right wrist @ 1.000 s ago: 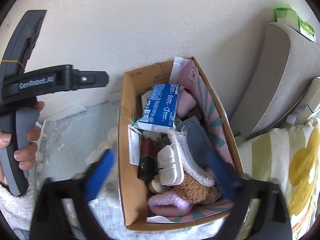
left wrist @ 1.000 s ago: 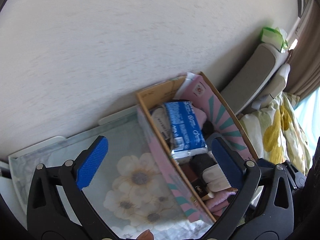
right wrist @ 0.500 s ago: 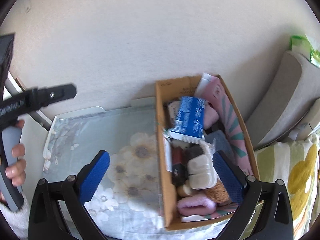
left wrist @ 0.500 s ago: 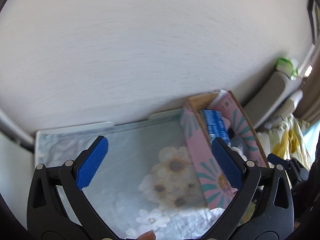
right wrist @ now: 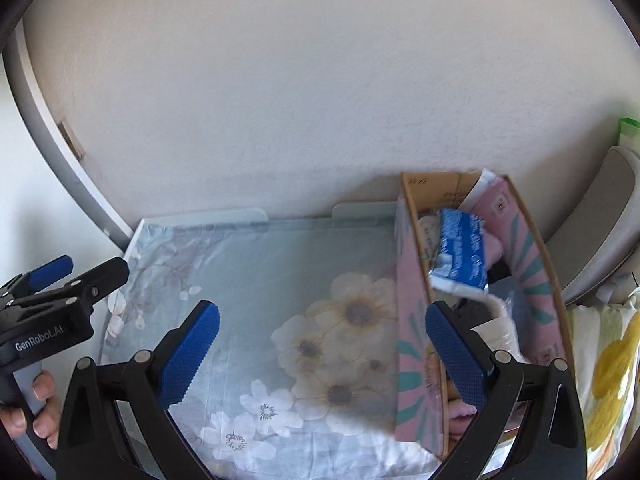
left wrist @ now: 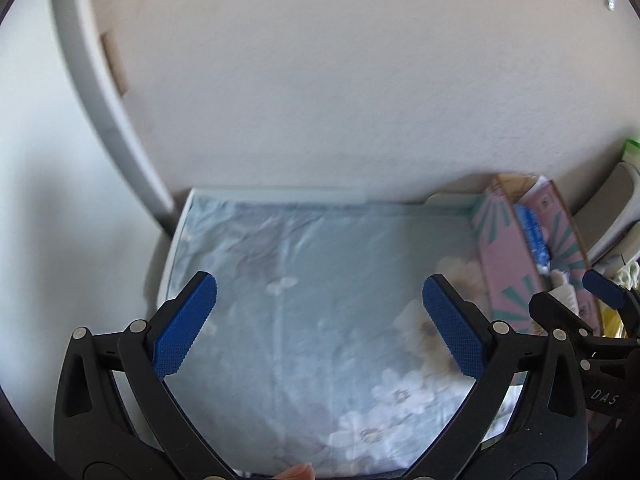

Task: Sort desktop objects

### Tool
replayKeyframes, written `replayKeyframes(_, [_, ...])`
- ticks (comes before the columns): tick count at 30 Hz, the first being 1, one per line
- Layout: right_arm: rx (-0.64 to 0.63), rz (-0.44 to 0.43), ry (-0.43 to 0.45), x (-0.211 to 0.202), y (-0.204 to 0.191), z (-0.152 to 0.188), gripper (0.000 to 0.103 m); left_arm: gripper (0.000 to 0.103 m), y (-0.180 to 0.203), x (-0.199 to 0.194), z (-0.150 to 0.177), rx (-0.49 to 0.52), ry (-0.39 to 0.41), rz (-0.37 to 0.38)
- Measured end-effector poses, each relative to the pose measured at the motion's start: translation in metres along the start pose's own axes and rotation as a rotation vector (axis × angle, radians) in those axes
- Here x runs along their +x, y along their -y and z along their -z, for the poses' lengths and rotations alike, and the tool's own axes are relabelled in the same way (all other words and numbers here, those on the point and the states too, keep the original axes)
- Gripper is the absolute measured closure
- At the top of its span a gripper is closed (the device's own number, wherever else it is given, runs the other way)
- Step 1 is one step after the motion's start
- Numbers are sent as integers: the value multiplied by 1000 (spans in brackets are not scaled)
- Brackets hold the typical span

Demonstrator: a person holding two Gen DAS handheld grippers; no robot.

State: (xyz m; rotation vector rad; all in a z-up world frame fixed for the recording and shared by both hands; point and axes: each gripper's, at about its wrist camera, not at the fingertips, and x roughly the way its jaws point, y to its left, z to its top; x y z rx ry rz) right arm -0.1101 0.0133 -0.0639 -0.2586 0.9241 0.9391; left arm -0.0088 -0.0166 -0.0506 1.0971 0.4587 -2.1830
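A cardboard box (right wrist: 414,312) with pink and teal sides stands at the right end of the desk, packed with several items. A blue tissue pack (right wrist: 462,254) lies on top of them, with white and pink soft things lower down. The same box (left wrist: 504,256) shows at the right edge of the left wrist view. My left gripper (left wrist: 320,324) hangs open over the bare flowered cloth (left wrist: 304,320), holding nothing. My right gripper (right wrist: 322,352) is open too, its right finger in front of the box's near wall. The left gripper (right wrist: 52,300) appears at the left of the right wrist view.
A pale blue flowered cloth (right wrist: 256,300) covers the desk, which meets a white wall (right wrist: 300,100) at the back. A grey headboard or cushion (right wrist: 596,224) and flowered yellow bedding (right wrist: 608,380) lie right of the box. A grey frame (left wrist: 92,92) rises at the left.
Both grippers have pulled back and swung left from above the box. The box now sits at the right of each view, with the open cloth between the fingers. Both stay open.
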Motion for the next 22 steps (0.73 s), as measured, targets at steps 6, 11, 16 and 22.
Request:
replayKeyframes(6, [-19,16,-21,8,-10,3,0,0,-14,6,6,-36,-2,-22])
replayKeyframes(11, [2,32,-24,10,-7,1,0,0,-15,6,3,-26,17,-35])
replayKeyframes(16, [10,49,-33,12,-6,1,0,0,-12,9,2,-5,17,-30])
replayKeyframes(22, [15,48,-41,16,-4,0,0,0,-10,10,0,-8,18,-27])
